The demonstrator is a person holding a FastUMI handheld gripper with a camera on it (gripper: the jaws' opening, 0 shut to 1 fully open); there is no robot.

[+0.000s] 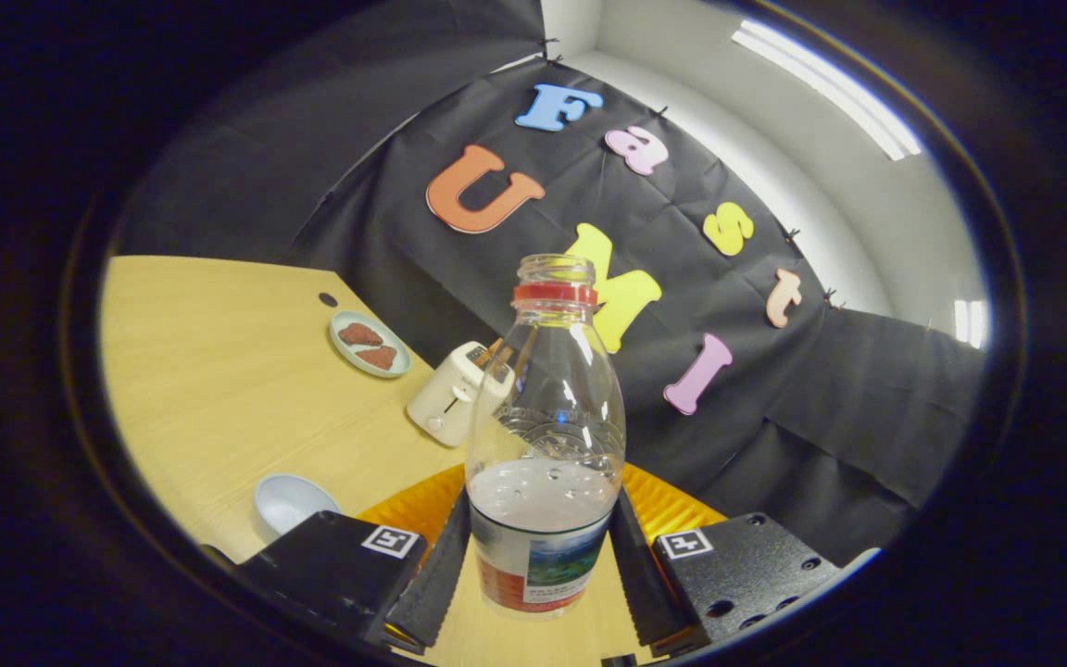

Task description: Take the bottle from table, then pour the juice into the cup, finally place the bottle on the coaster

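1. The gripper (pixel 541 556) is clenched on the bottle (pixel 545 445), both fingers pressing its labelled lower body
2. The uncapped bottle stands upright between the fingers, over the orange coaster (pixel 413 505)
3. Beyond: the cup (pixel 291 503), toaster (pixel 448 396), plate (pixel 370 344)

Bright ceiling strip lights (pixel 830 88), glints on the bottle (pixel 547 408), fisheye bending at edges, sharp focus

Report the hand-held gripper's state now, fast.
Hand-held gripper: shut on the bottle, both fingers pressing its labelled lower body.
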